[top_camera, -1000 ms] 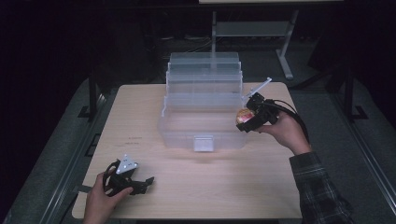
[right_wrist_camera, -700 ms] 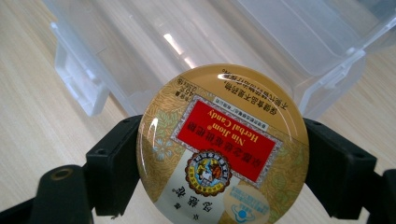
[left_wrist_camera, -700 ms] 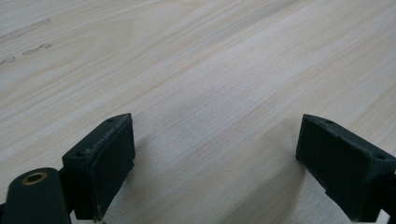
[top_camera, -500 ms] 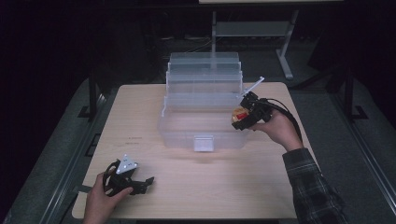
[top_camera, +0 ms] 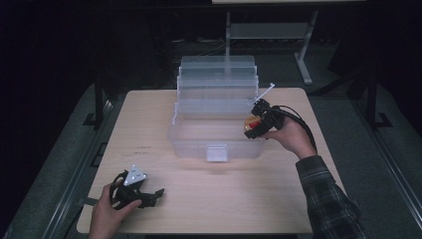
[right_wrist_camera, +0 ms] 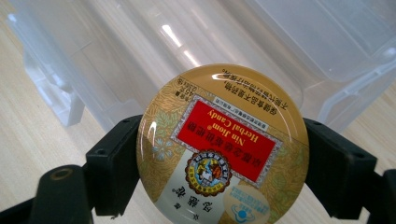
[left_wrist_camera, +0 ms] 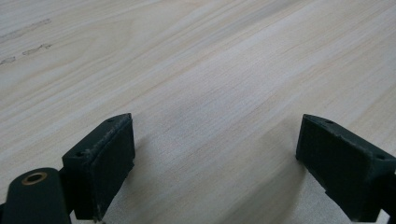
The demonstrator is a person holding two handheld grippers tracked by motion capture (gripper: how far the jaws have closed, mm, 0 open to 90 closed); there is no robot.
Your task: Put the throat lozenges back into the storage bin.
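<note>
A round gold candy tin (right_wrist_camera: 219, 149) with a red label sits between the two black jaws of my right gripper (right_wrist_camera: 219, 163), which is shut on it. In the high view that gripper (top_camera: 253, 127) holds the candy tin (top_camera: 252, 122) over the right end of a clear plastic tiered box (top_camera: 214, 124) standing open at the table's middle. My left gripper (top_camera: 149, 194) rests low on the wooden table (top_camera: 219, 194) near its front left. In its own view the left gripper (left_wrist_camera: 215, 158) is open over bare wood, nothing between the pads (left_wrist_camera: 109, 161).
The clear box has stepped trays rising toward the back and a white latch (top_camera: 217, 153) on its front wall. A thin white stick (top_camera: 266, 91) leans at the box's right rear. A metal stand (top_camera: 268, 31) stands in the dark beyond the table.
My right gripper has carried the candy tin a little left and downward, closer over the box's right end. The left gripper has stayed where it was.
</note>
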